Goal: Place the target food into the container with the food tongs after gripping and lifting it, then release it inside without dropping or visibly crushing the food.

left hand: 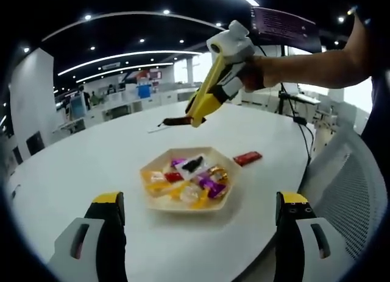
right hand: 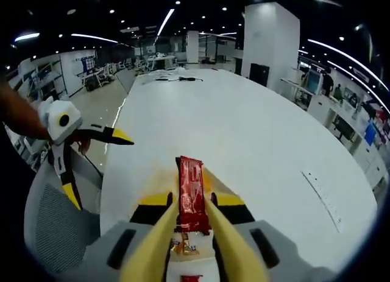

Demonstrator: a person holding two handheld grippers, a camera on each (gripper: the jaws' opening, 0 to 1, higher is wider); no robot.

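Fingers of the right gripper (right hand: 194,200) clamp tongs (right hand: 183,233) pinching a red bar (right hand: 192,193); left gripper (left hand: 198,209) gapes, empty, over the tray (left hand: 159,201).

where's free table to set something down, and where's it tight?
Free: the white oval table is bare beyond the red wrapped bar held in the yellow tongs; also the left side beside the hexagonal beige tray. Tight: the tray is full of wrapped candies, with a red wrapped snack lying just past it.

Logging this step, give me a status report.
Right gripper shut on tongs, pinching red bar above tray. Left gripper open, idle. Another red bar on table. Nothing in the way.
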